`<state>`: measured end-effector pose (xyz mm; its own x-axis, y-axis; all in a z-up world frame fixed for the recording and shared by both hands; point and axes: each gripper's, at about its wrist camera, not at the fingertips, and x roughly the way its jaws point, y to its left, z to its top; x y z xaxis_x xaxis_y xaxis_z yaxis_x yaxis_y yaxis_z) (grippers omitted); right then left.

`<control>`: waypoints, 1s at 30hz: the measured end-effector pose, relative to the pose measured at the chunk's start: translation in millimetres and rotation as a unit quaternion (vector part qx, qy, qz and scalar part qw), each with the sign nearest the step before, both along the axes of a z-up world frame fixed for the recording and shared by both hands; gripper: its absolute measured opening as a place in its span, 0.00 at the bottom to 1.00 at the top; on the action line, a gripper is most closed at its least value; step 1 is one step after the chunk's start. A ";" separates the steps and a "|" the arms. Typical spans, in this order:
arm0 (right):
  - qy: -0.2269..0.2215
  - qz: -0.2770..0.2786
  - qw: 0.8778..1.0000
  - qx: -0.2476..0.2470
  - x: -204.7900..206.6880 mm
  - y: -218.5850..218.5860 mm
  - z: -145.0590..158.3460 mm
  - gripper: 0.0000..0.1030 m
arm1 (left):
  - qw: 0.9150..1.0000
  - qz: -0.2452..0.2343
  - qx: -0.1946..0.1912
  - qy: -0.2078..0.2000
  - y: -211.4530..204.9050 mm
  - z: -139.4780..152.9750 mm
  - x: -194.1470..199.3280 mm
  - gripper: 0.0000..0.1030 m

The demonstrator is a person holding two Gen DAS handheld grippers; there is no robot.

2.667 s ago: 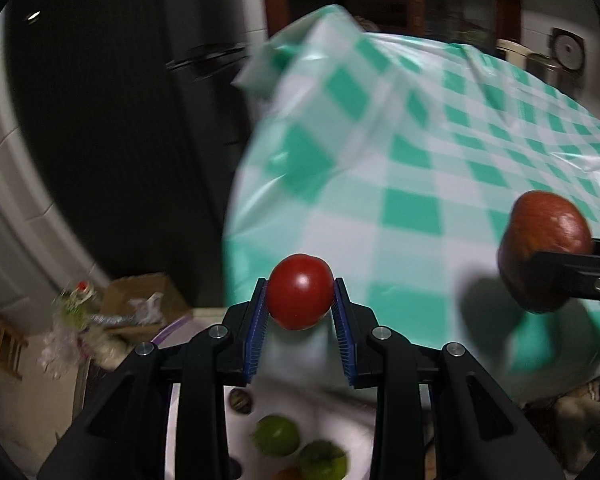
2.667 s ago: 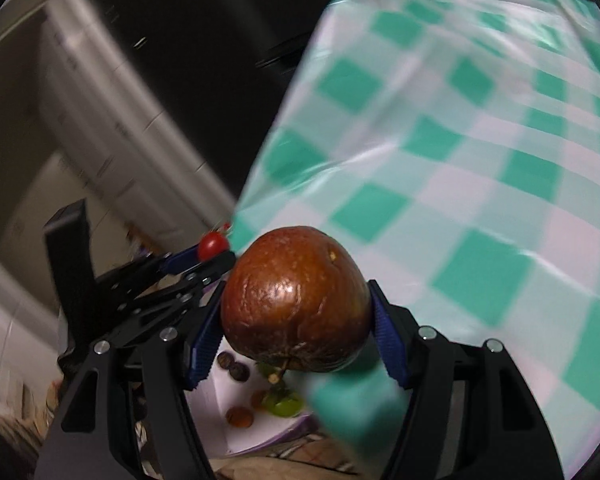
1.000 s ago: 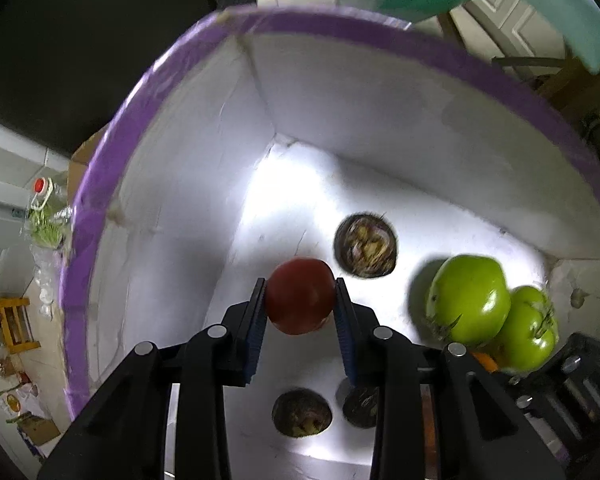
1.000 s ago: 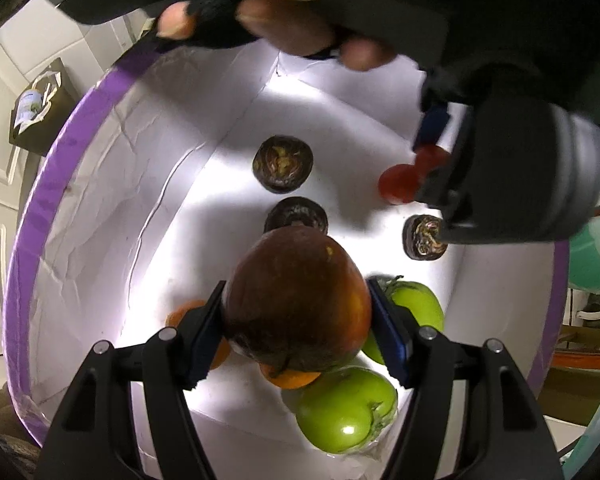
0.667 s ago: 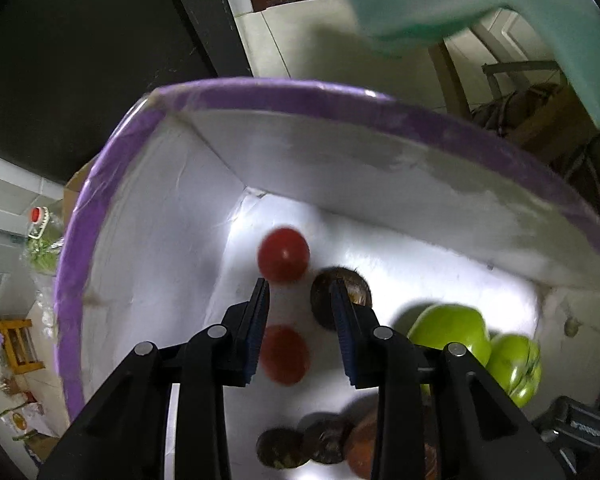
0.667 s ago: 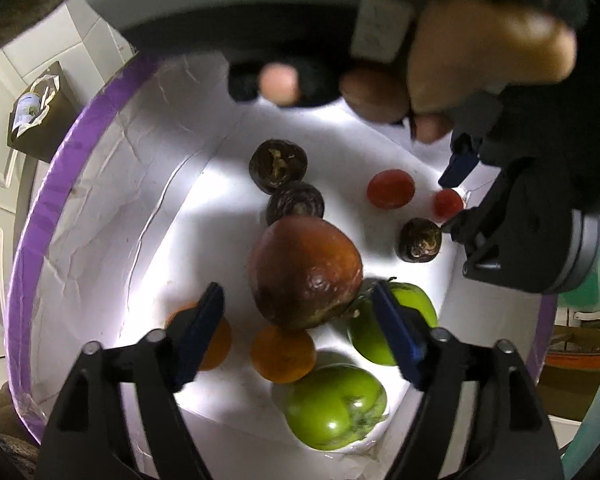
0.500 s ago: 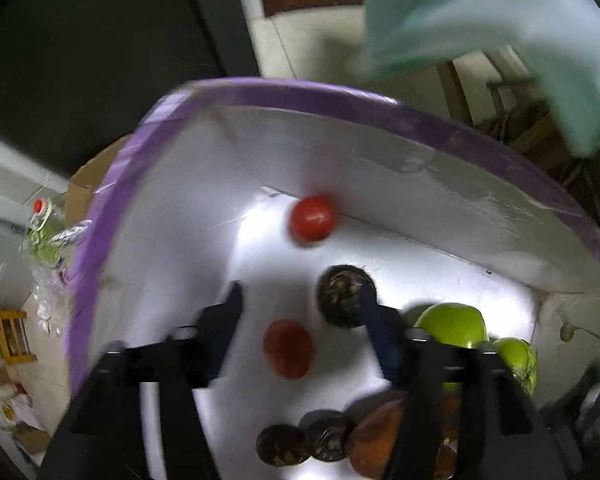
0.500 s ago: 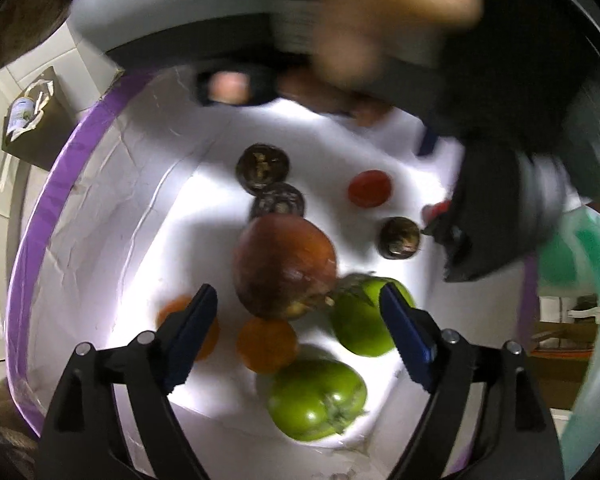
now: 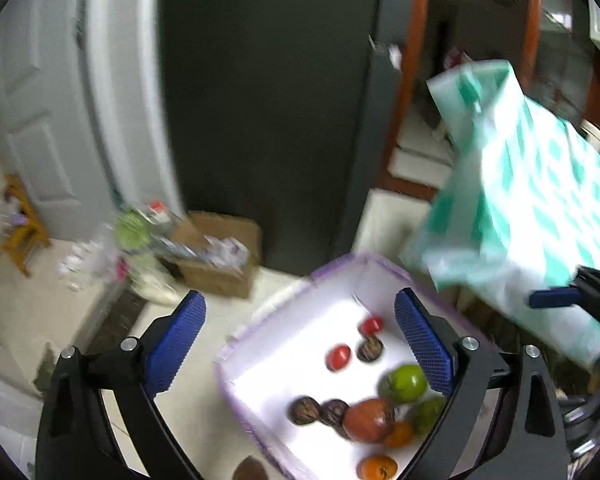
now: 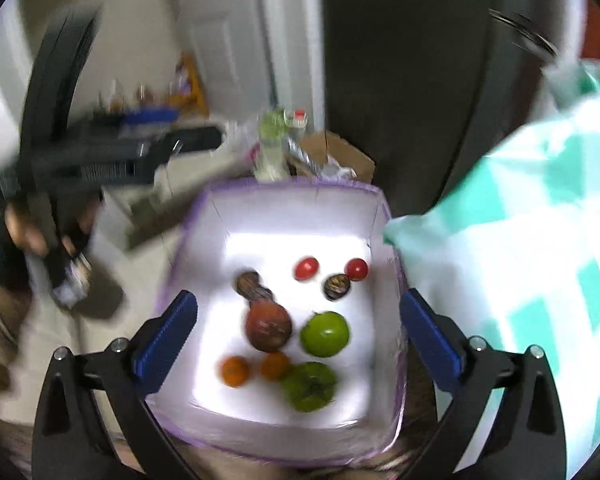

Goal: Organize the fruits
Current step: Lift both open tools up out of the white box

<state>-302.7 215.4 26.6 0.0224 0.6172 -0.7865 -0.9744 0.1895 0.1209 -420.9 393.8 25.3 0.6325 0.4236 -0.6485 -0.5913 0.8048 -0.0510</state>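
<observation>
Left gripper (image 9: pixel 300 344): hanging above the box, jaws having just been opening, now standing wide apart, gripping nothing. Right gripper (image 10: pixel 298 330): likewise hanging over the box, jaws having just been opening to full spread, nothing between the pads.

White box (image 10: pixel 284 220) with purple rim: sitting low on the floor beside the green-checked tablecloth (image 10: pixel 540 240), holding all the fruit in view. Lying inside, in the right wrist view: large brown fruit (image 10: pixel 268 328) near the middle, touching a small dark fruit behind it; two red tomatoes (image 10: pixel 306 268) toward the far wall, a dark round fruit (image 10: pixel 336 286) sitting just before and between them; green tomato (image 10: pixel 325 334) just beside the brown fruit, a second green one nearer the front; two oranges (image 10: pixel 235 371) along the front. Both views blurring; finer detail not readable.

Cardboard carton (image 9: pixel 220 252) standing on the floor beyond the box.
</observation>
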 end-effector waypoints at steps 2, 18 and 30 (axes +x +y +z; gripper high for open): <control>0.036 -0.024 0.999 0.021 6.8 -16.5 16.5 0.99 | 0.999 0.037 0.022 -0.012 -11.2 21.3 -5.2 0.90; 0.003 -0.088 0.978 -0.190 -0.3 -8.2 -102.9 0.99 | 0.975 0.122 -0.137 0.123 -51.1 -68.6 0.3 0.89; -0.028 -0.101 0.978 -0.180 -1.3 1.4 -111.2 0.99 | 0.975 0.107 -0.132 0.144 -74.5 -96.1 3.6 0.89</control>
<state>-304.1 216.8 -84.6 0.1649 0.2788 -0.9461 -0.9160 0.3989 -0.0422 -417.3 319.2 -70.8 0.3228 0.3211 -0.8904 -0.7649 0.6425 -0.0456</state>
